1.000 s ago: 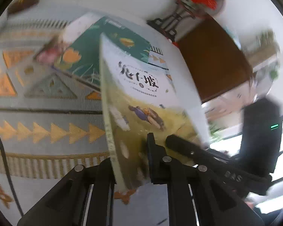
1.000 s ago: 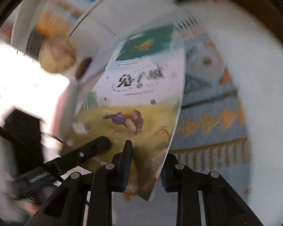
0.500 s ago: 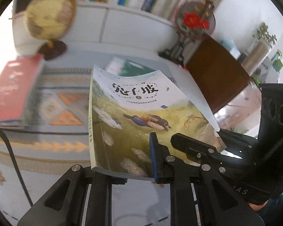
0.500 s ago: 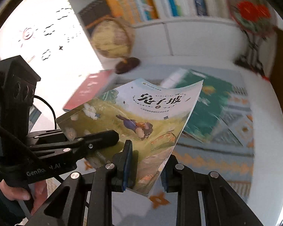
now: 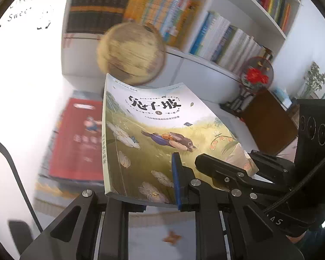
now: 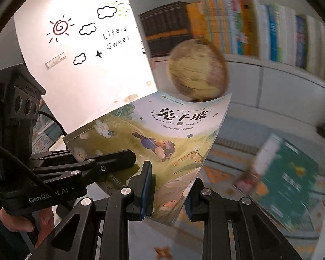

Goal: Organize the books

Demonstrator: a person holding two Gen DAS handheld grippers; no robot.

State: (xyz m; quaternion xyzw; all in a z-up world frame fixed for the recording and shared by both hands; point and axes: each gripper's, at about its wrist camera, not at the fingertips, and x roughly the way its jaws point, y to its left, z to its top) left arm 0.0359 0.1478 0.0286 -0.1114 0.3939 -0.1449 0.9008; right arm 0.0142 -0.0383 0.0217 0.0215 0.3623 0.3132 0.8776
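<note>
Paperback [image 5: 153,138], rabbit cover, bowed, tilted

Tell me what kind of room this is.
Probably a home study or reading room. A white bookshelf packed with books fills the back, a globe stands before it, and the wall carries a playful "Life is Sweet" decal.

1. a home study or reading room.
2. white bookshelves [image 5: 238,32] packed with books at 12 to 2 o'clock.
3. a globe [image 5: 130,52] at 12 o'clock.
4. playful wall decals [image 6: 84,30] at 10 o'clock.
</note>
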